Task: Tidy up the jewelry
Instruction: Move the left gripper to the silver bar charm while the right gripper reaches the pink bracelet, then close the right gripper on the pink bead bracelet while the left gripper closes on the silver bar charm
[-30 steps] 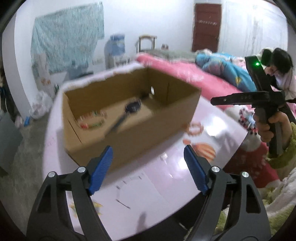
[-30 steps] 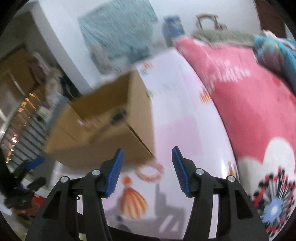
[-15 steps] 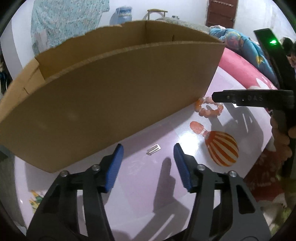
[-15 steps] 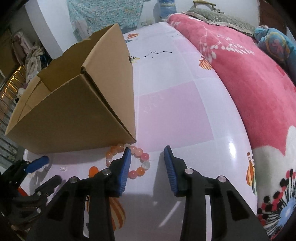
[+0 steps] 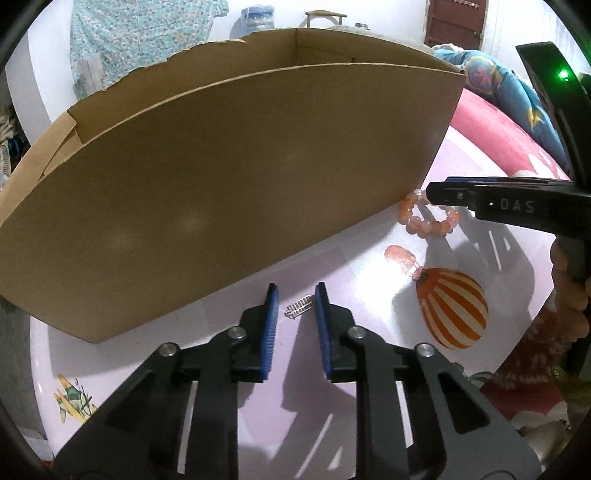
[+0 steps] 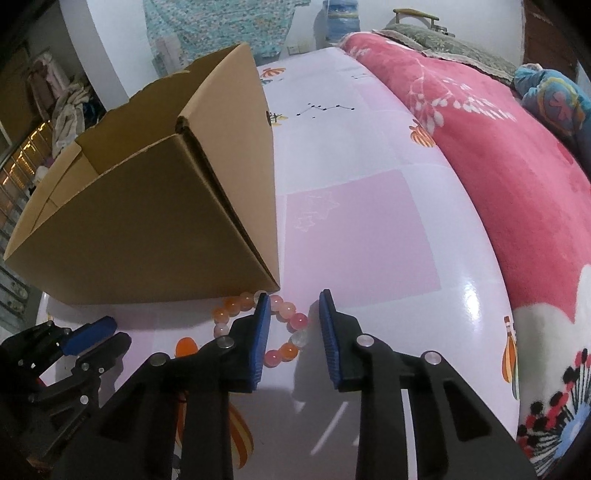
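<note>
Both claws tilt downward, closing: left claw (image 5: 295,295) around a clip (image 5: 300,306), right claw (image 6: 294,302) seemingly astride a bracelet (image 6: 291,321).

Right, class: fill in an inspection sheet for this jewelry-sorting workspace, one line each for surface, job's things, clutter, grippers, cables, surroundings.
Surface: glossy pink table with balloon prints.
Job's things: open cardboard box; bead bracelet lying on the table at the box's corner; small silver clip lying in front of the box.
Clutter: nothing seen.
Grippers: left gripper has just been closing, the clip between its jaws, pads not yet pressing; right gripper has just been closing, astride part of the bracelet, pads not yet pressing.
Cables: nothing seen.
Surroundings: pink blanket, patterned wall cloth, brown door.
</note>
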Tool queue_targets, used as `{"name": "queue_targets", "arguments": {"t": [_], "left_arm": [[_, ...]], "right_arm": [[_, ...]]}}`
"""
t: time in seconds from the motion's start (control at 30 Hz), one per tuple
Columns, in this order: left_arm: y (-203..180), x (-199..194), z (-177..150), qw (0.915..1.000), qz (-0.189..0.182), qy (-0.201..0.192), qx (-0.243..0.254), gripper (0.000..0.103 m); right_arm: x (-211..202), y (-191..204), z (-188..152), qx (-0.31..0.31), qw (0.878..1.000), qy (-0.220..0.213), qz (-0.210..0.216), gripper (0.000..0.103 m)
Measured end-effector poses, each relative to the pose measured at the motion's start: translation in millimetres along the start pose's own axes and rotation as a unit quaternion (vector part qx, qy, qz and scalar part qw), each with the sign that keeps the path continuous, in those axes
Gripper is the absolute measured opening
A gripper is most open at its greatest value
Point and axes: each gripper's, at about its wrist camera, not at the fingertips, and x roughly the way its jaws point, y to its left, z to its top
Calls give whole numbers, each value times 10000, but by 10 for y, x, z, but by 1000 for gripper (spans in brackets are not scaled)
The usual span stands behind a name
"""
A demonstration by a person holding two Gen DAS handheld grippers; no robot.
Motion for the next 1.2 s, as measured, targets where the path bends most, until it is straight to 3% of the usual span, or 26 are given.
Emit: {"name": "queue_targets", "arguments": {"t": [0.13,0.23,0.63,0.67,0.7,1.03,1.07,1.17,1.2], "left_arm": [[-42,25,54,10000,-5,17,-22,12],[-23,36,41,10000,-34,-1,-40,12],[233,-82,-205,9983,-479,-233,-227,12],[271,-98,-230,9977,-557,-250,-278,10],[310,-115,-260,9971,-633,-259,-325,0],[480,-400,-318,9939,-856,-599,-358,0],[486,-400,-309,9940,-887,-557,-305,1],[439,-320,-272,9954,-867,-366,-160,22],[421,-287,-263,9958,-854,-315,-132,22]], "right_arm": [[18,8,2,2,10000,13,-4,19],[10,-5,-19,98,9999,31,60,10],[-257,-38,-181,518,9980,-107,359,10],[-283,-29,-183,510,9979,-132,374,10],[-313,-19,-181,502,9979,-159,385,10],[-607,80,-92,248,9975,-421,516,10],[-607,85,-87,250,9973,-406,550,10],[-581,76,-88,347,9965,-352,668,10],[-571,77,-92,373,9964,-341,679,10]]}}
